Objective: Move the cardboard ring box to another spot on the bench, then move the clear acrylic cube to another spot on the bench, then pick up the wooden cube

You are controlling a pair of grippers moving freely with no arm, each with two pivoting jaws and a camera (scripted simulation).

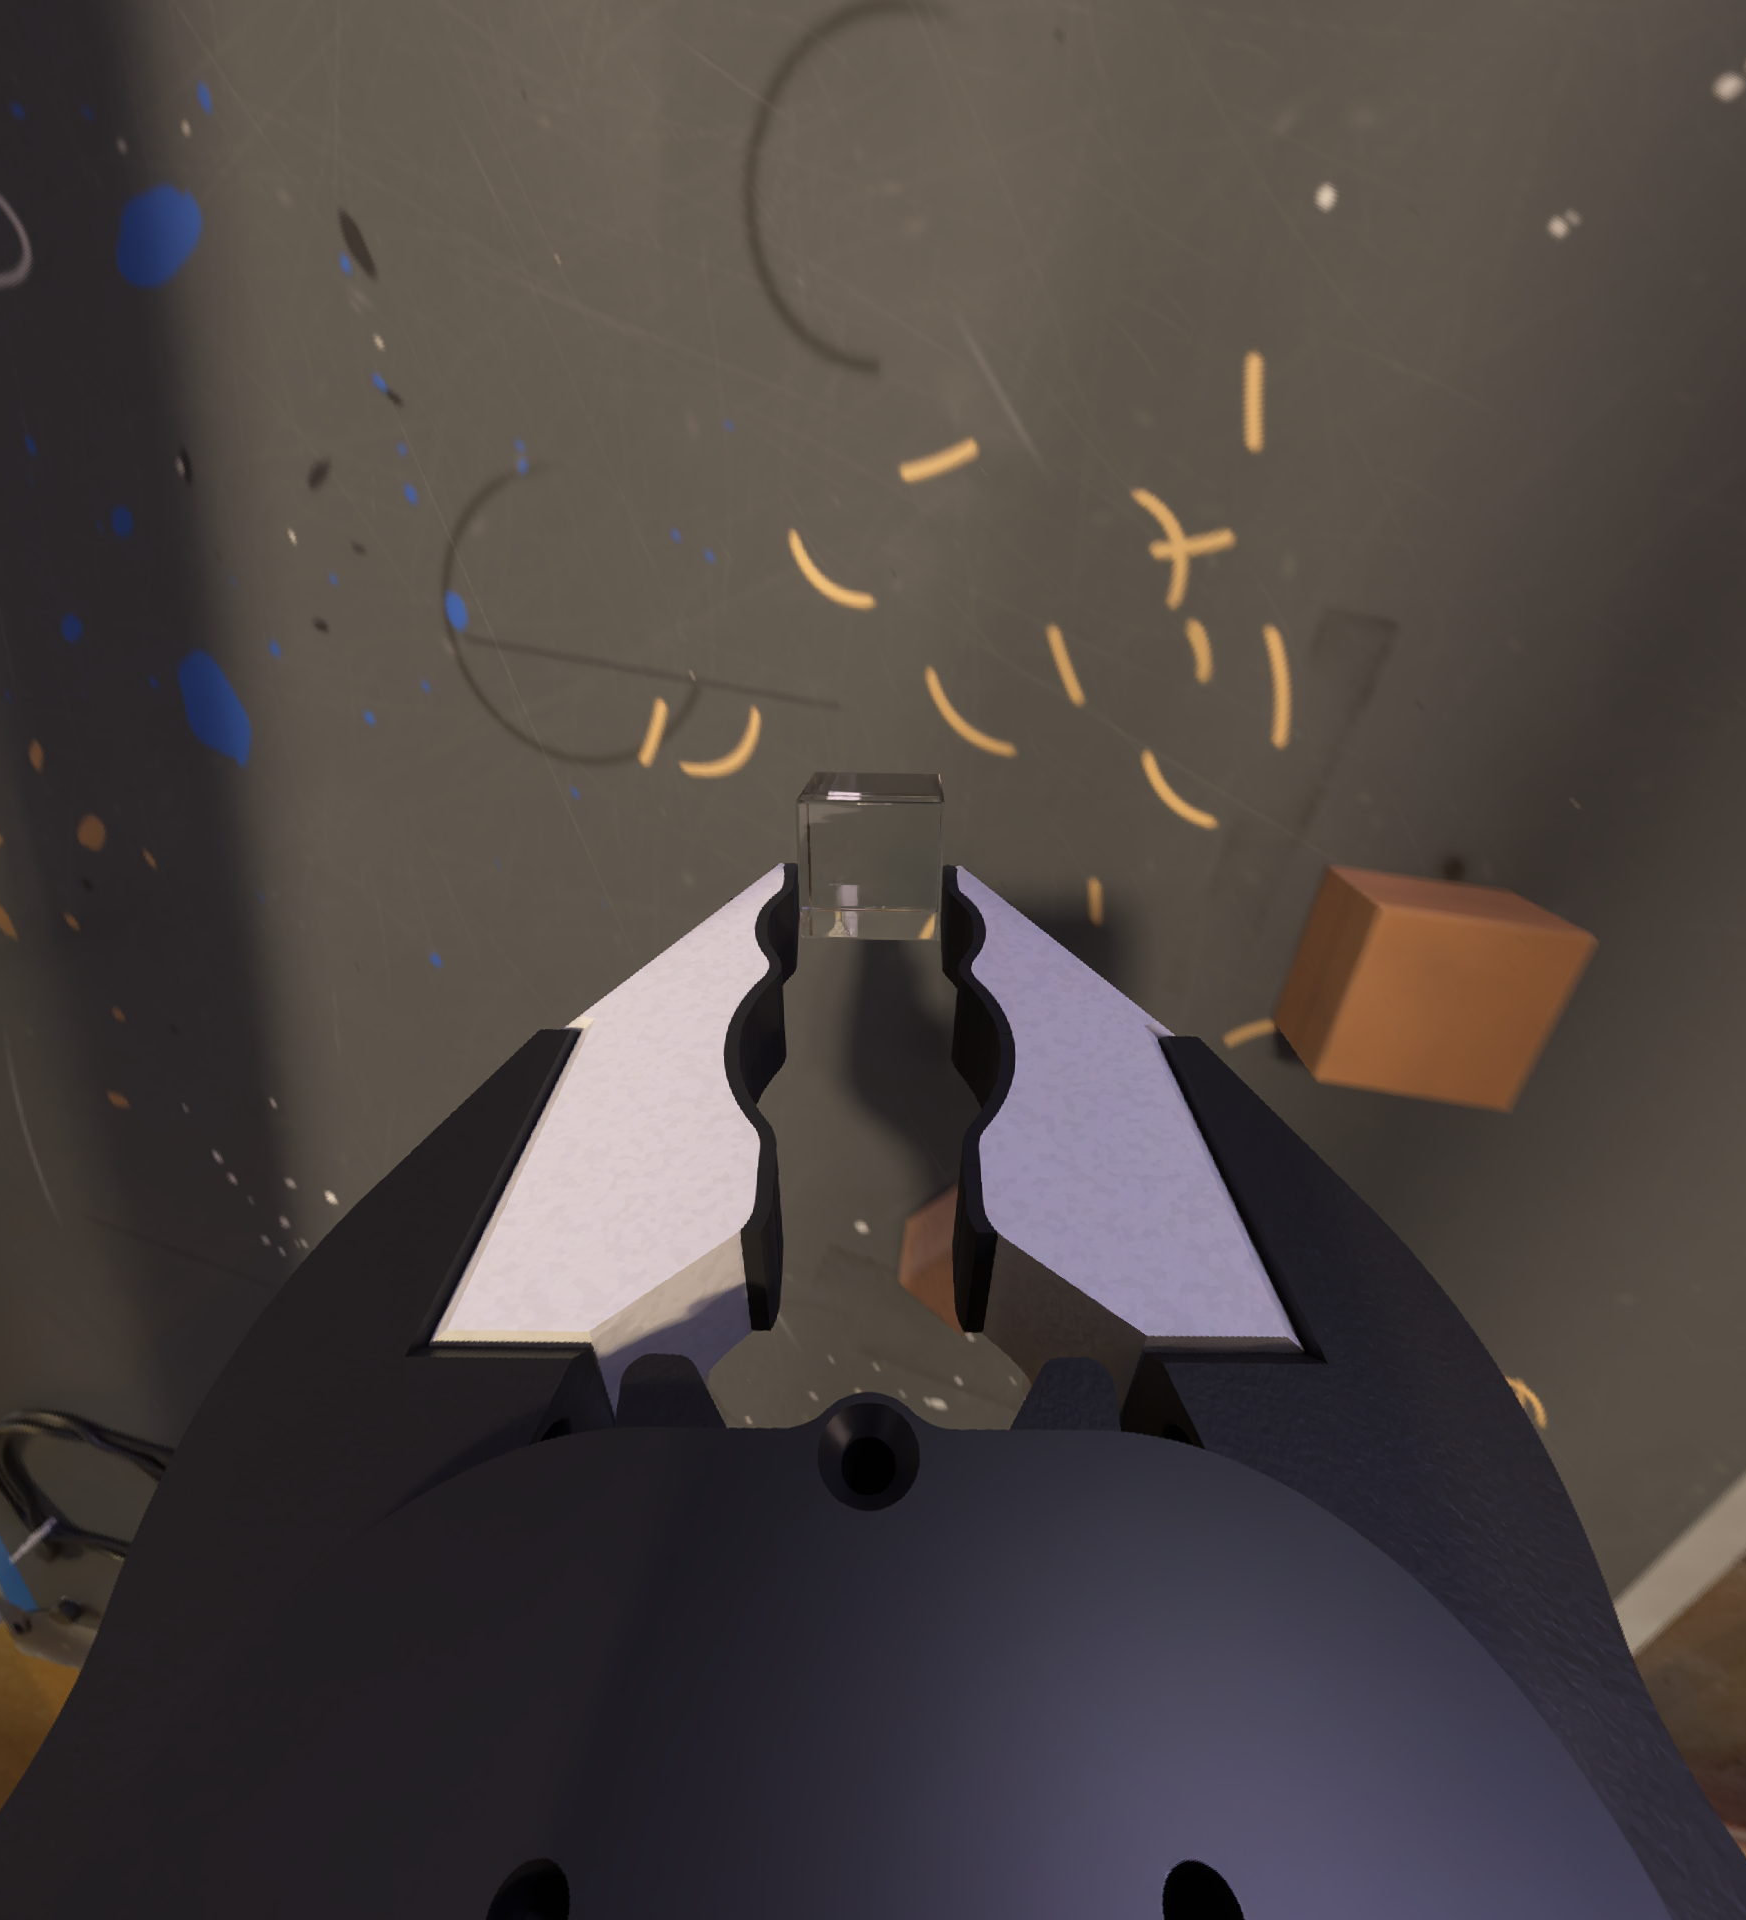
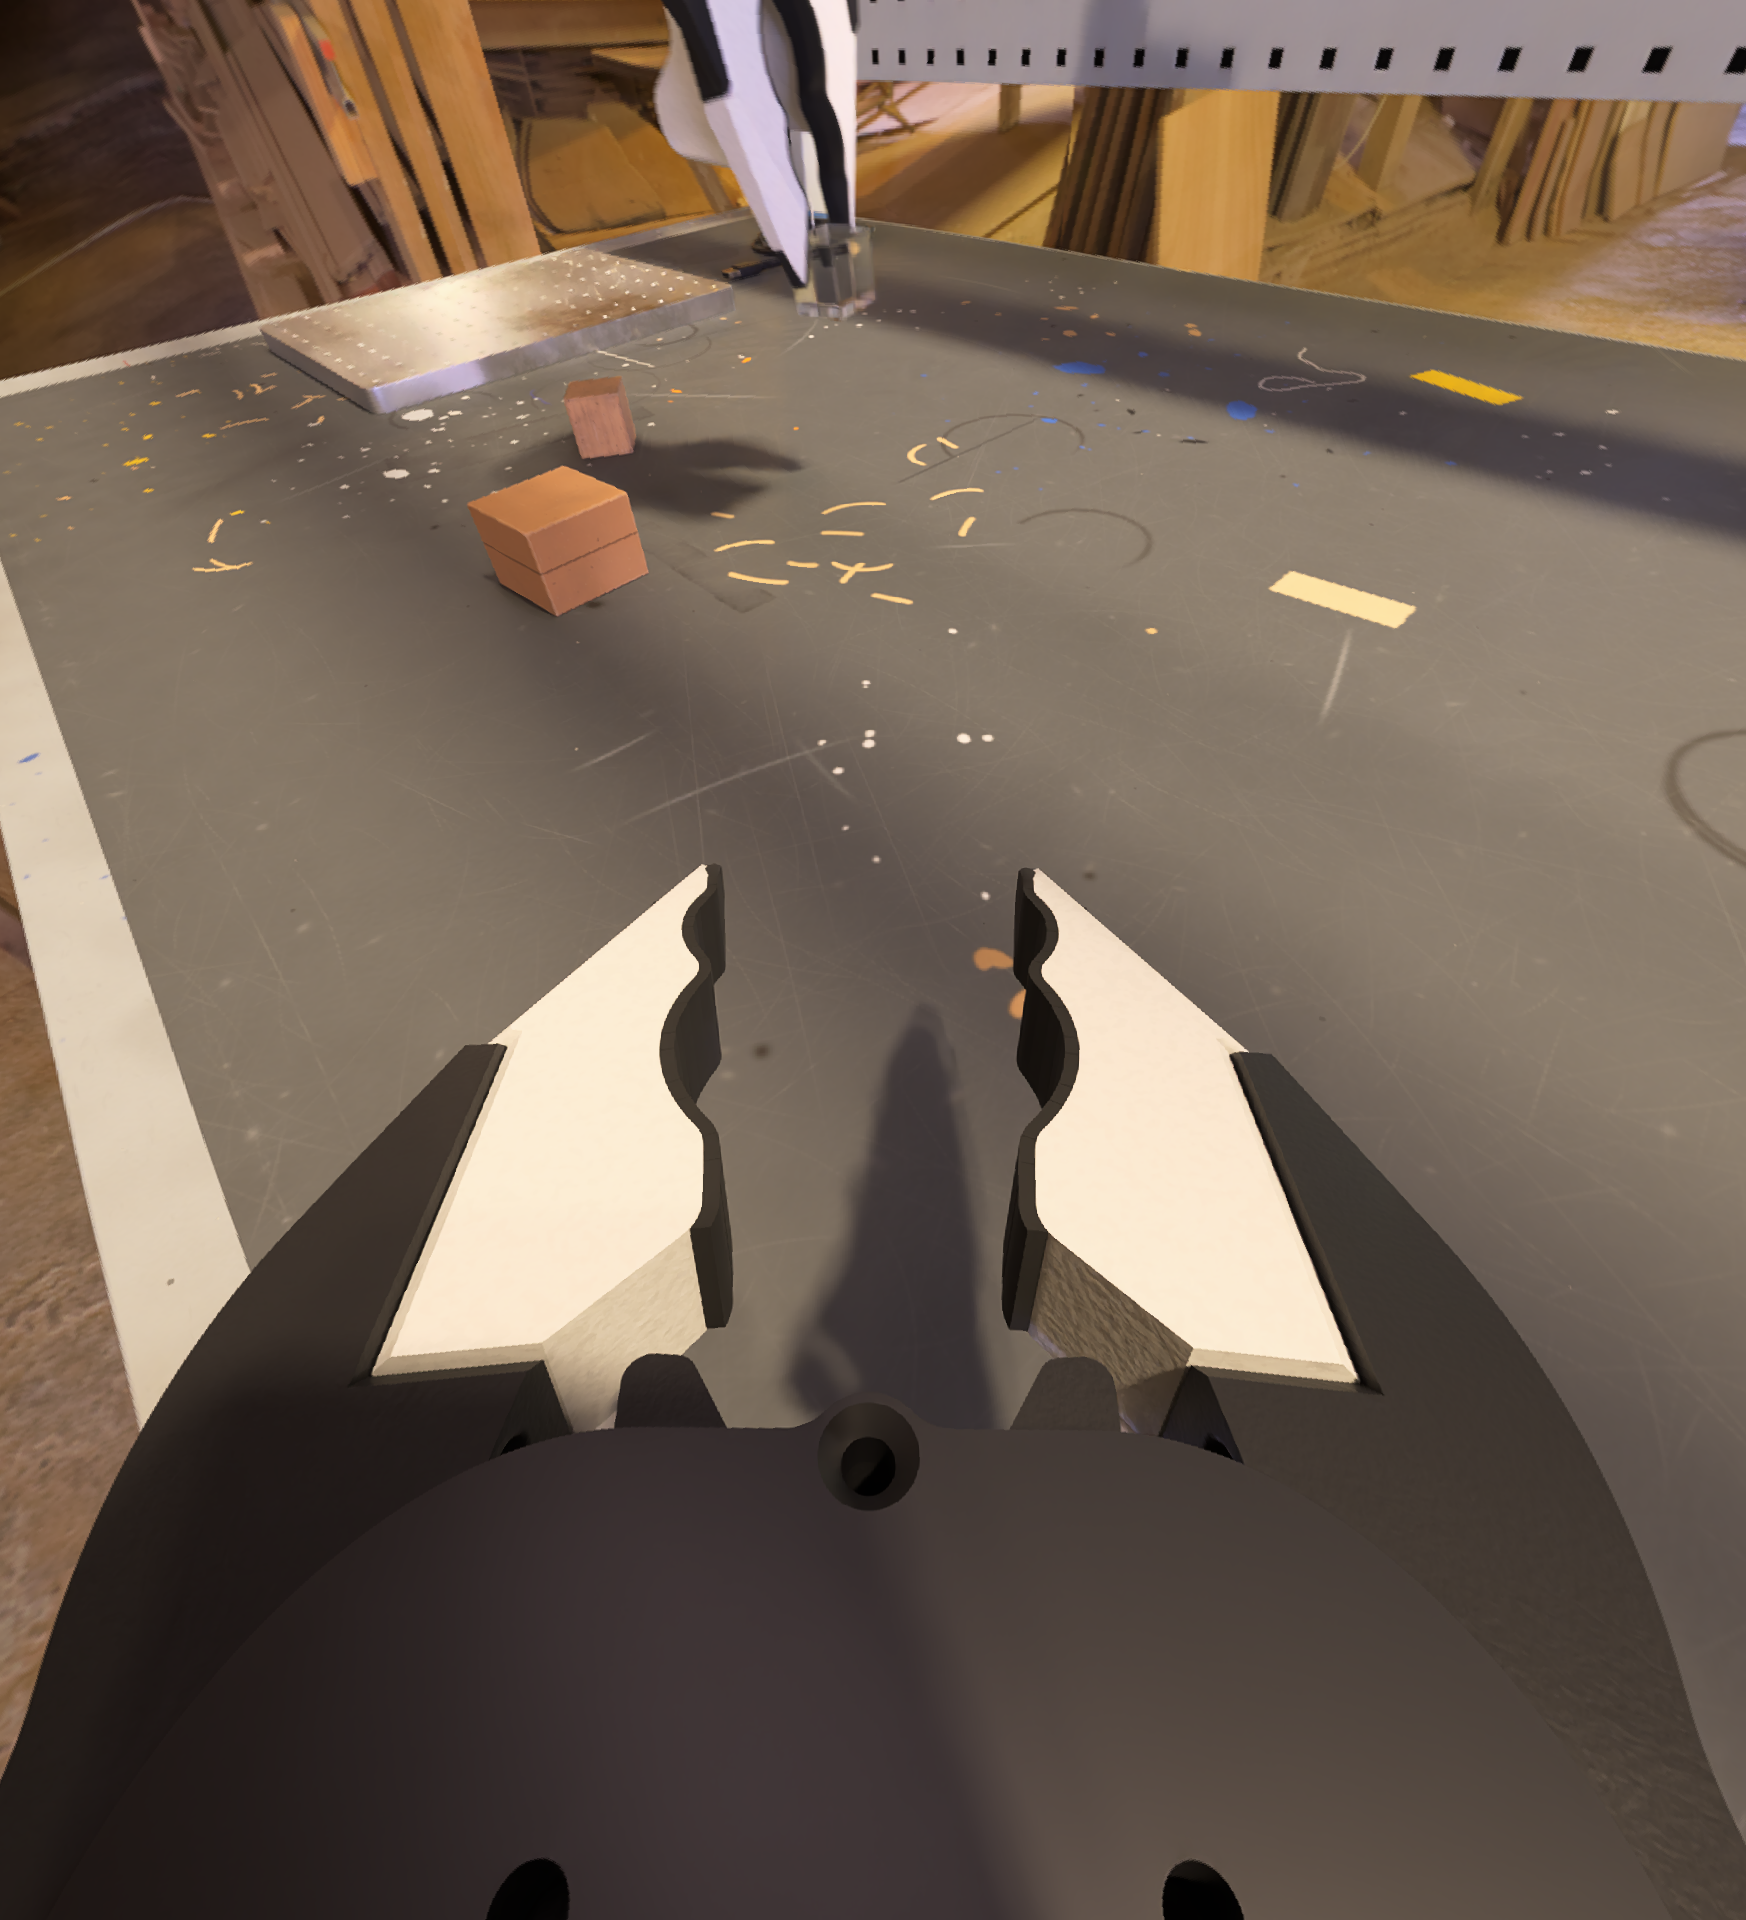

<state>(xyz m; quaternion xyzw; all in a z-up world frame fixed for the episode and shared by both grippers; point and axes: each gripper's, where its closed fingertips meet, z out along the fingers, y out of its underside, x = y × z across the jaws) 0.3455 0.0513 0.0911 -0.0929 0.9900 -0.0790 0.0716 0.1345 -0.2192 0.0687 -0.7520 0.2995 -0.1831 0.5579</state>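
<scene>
**Clear cube in the left gripper's tips, placement pending**

Left wrist view: the left gripper (image 1: 869,902) had its jaws drawn in on the clear acrylic cube (image 1: 869,854), gripping only its lower part at the very fingertips. The cardboard ring box (image 1: 1432,985) sat on the bench (image 1: 536,312) off to the right, well apart. With so shallow a hold, a slow, level descent seemed wise, opening only once the cube's base met the bench.

Right wrist view: the right gripper (image 2: 867,883) hung with jaws wide apart and nothing between them. The ring box and the wooden cube (image 2: 600,416) stood near each other beside a perforated metal plate (image 2: 495,322); the clear cube appeared held just above the bench's far edge, so setting it inboard looked safer.
</scene>
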